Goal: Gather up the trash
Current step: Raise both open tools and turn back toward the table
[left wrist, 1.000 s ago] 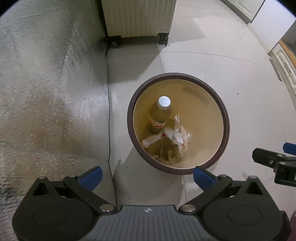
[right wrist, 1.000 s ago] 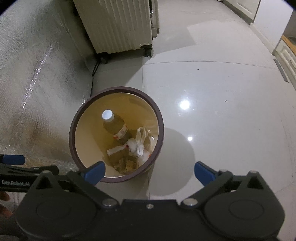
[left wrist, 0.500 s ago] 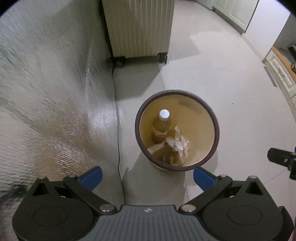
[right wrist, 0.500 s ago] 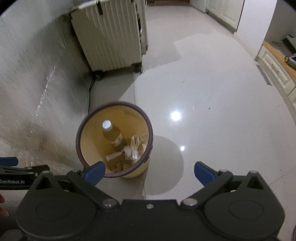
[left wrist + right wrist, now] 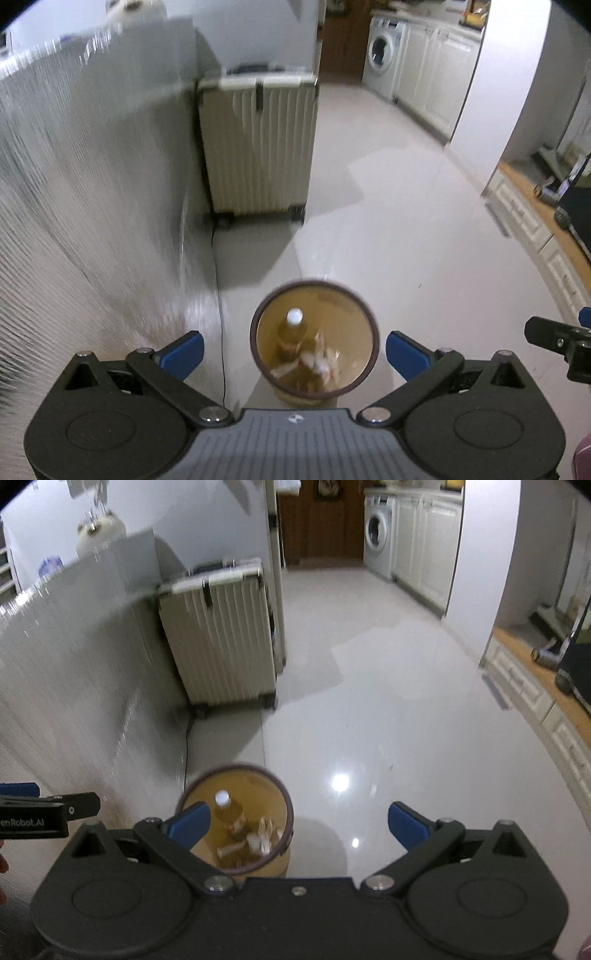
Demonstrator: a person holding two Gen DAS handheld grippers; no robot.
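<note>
A round bin [image 5: 364,317] with a brown rim and yellow inside stands on the floor far below both grippers; it also shows in the right wrist view [image 5: 286,805]. In it are a bottle with a white cap [image 5: 293,326] and crumpled white wrappers [image 5: 317,363]. My left gripper [image 5: 294,349] is open and empty, high above the bin. My right gripper [image 5: 297,821] is open and empty, above the floor just right of the bin.
A cream ribbed suitcase [image 5: 258,147] on wheels stands behind the bin. A silver foil-covered surface [image 5: 92,203] rises on the left, with a black cable [image 5: 218,295] along its foot. White cabinets and a washing machine [image 5: 382,62] line the far right. Glossy white floor [image 5: 388,720] lies around.
Both grippers have risen and tilted up away from the bin, which looks smaller and lower in both views. More of the room shows. Both stay open and empty.
</note>
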